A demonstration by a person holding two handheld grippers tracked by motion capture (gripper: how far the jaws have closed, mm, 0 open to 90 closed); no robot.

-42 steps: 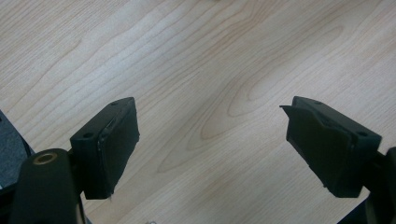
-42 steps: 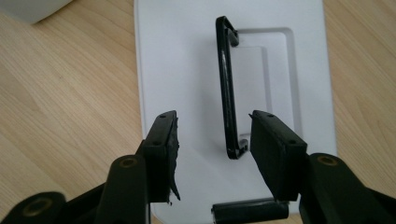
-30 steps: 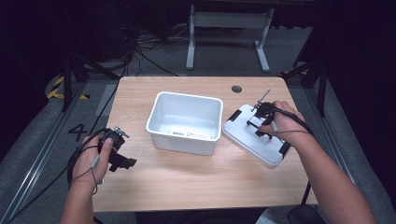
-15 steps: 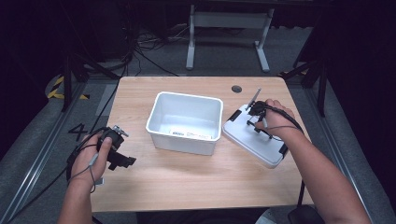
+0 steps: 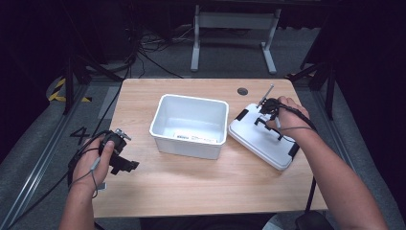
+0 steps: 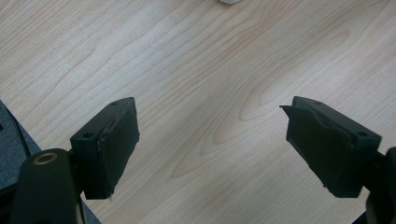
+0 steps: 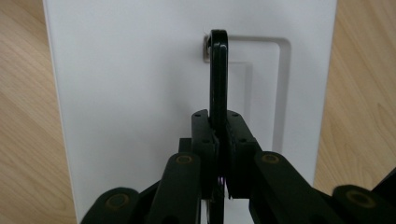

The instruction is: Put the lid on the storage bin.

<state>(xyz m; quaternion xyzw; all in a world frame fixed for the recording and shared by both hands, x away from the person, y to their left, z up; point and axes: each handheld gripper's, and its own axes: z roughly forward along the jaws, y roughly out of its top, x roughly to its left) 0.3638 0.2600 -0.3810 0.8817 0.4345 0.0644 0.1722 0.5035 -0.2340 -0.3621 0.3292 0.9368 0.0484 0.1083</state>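
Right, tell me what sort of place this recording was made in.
Probably a lab or studio set up for recording handling work, not a home. A bare wooden table stands on grey floor with loose cables behind it, yellow-black hazard tape on the floor, and dark surroundings.

In my right gripper view, the lid (image 7: 140, 93) runs past the top edge; my jaws hide the lower handle (image 7: 218, 79).

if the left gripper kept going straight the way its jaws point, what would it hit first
Most likely the light wooden tabletop: the left gripper has its jaws wide open with nothing between them, angled down at bare wood. A white rounded edge at the top of its view lies farther along, but depth is unclear.
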